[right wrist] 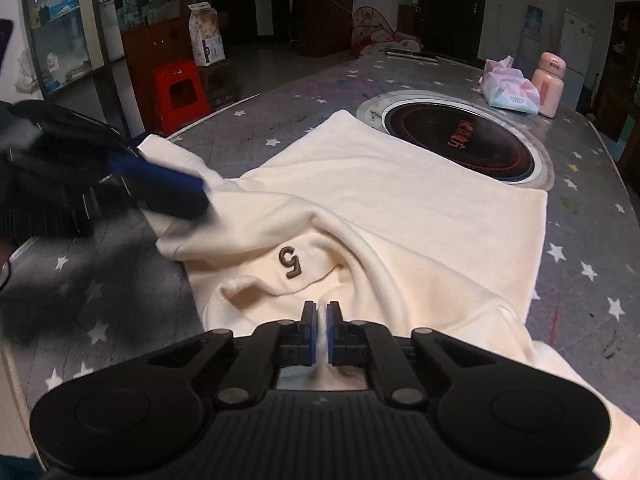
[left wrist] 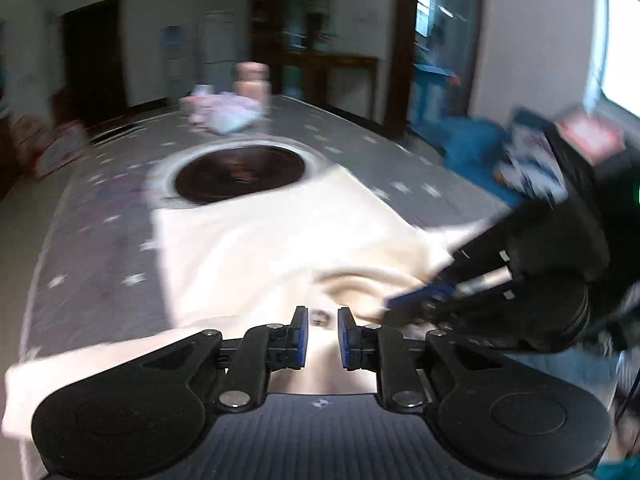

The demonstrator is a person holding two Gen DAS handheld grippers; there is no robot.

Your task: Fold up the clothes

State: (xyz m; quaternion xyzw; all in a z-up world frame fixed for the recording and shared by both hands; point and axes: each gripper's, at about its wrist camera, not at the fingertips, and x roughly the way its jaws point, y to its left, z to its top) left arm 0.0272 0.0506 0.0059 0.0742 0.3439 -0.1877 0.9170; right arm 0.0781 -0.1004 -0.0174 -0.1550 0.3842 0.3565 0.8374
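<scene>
A cream sweatshirt [right wrist: 400, 200] with a brown "5" badge [right wrist: 290, 264] lies partly folded and rumpled on the star-patterned grey table [right wrist: 580, 280]. My right gripper [right wrist: 322, 332] is shut on a thin ridge of the cream cloth at the near edge; in the left wrist view it comes in blurred from the right [left wrist: 420, 296], with its blue pads at a bunched fold. My left gripper [left wrist: 322, 336] stands open just above the cloth, with nothing pinched between its pads. From the right wrist view it appears blurred at the left [right wrist: 196, 196], over a folded sleeve.
A round black cooktop [right wrist: 460, 144] is set into the table beyond the sweatshirt. A tissue pack [right wrist: 510, 94] and a pink bottle [right wrist: 550, 84] stand at the far right. A red stool [right wrist: 180, 94] and shelves stand off the table's left side.
</scene>
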